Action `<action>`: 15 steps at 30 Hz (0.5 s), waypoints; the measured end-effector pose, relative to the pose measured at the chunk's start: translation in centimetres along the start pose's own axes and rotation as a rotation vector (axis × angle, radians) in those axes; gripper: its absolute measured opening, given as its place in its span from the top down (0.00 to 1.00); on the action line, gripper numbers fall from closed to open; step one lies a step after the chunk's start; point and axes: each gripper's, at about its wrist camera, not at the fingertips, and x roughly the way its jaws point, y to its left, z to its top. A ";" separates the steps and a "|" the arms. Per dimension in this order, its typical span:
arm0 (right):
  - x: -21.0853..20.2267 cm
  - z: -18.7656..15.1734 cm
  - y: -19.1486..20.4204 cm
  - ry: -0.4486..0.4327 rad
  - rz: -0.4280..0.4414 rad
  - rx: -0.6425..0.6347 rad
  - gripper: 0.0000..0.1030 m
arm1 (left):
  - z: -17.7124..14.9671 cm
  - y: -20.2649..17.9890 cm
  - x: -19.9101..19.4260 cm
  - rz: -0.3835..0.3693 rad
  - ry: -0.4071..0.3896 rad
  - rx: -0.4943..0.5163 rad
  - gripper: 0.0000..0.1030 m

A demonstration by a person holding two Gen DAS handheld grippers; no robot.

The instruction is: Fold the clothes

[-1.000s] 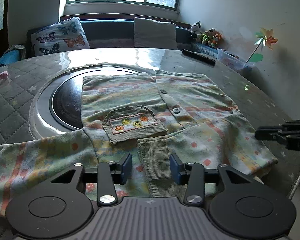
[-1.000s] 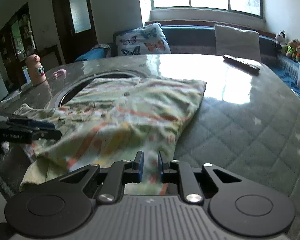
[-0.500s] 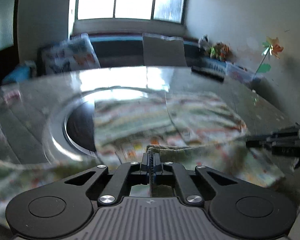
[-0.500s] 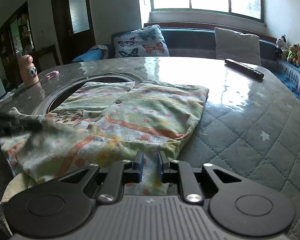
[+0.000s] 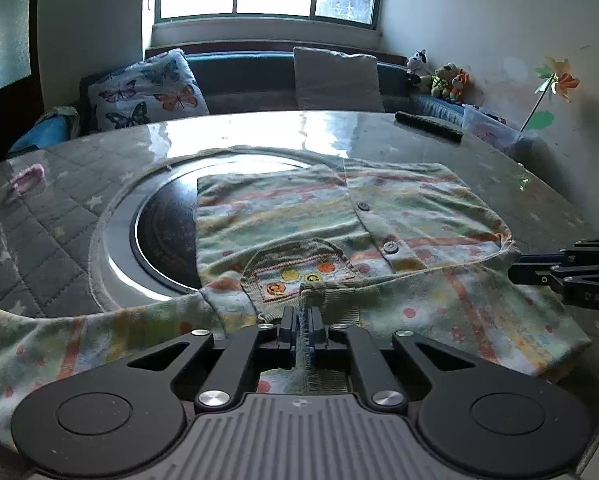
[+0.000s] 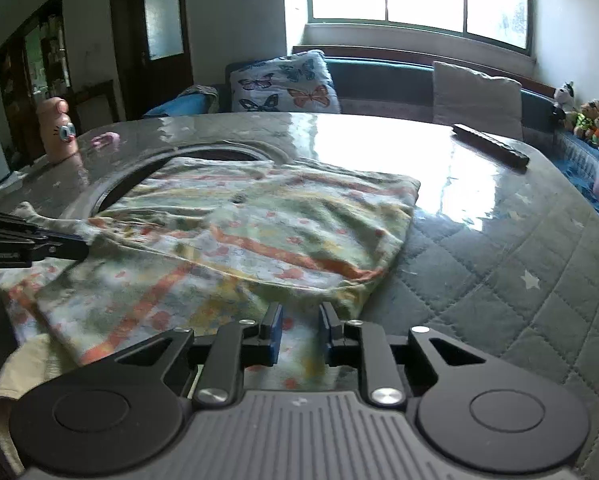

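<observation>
A round quilted counter (image 5: 51,216) with a dark inset ring stands before a windowed bench with cushions. The patterned garment (image 5: 339,216) lies spread across it. The left gripper (image 5: 301,322) has its jaws pinched on the ribbed cuff (image 5: 331,308); the right gripper (image 6: 299,330) has just been widening slightly, its jaws narrow over the hem, contact unclear.

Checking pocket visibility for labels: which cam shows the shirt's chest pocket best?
Left wrist view: the pocket faces the camera, its smiley patches clear, just beyond the left gripper. In the right wrist view it lies at a shallow angle near the left edge and cannot be made out.
</observation>
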 end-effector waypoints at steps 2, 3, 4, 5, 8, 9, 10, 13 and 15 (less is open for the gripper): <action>-0.5 0.2 0.6 -0.005 0.030 -0.005 0.78 | 0.1 -0.3 -0.7 -0.007 -0.012 0.008 0.90; -0.7 0.2 1.0 -0.006 0.047 -0.010 0.77 | 0.2 -0.6 -0.9 -0.020 -0.018 0.012 0.89; -0.8 0.3 1.5 -0.006 0.065 -0.016 0.77 | 0.1 -1.0 -1.2 -0.039 -0.023 0.021 0.89; -0.9 0.2 2.1 -0.004 0.085 -0.026 0.77 | 0.1 -1.4 -1.4 -0.058 -0.027 0.030 0.89; -0.9 0.0 3.9 0.009 0.134 -0.066 0.77 | -0.1 -2.8 -1.5 -0.114 -0.021 0.059 0.89; -0.9 -0.2 4.4 0.013 0.145 -0.077 0.77 | -0.2 -3.3 -1.5 -0.129 -0.017 0.071 0.89; -0.9 -0.4 5.0 0.018 0.156 -0.087 0.77 | -0.4 -3.7 -1.4 -0.141 -0.013 0.084 0.89; -1.4 -1.3 6.4 0.035 0.190 -0.114 0.77 | -1.1 -4.7 -1.1 -0.169 0.006 0.109 0.89; -1.9 -2.0 6.9 0.049 0.206 -0.120 0.77 | -1.5 -5.1 -1.0 -0.177 0.015 0.120 0.89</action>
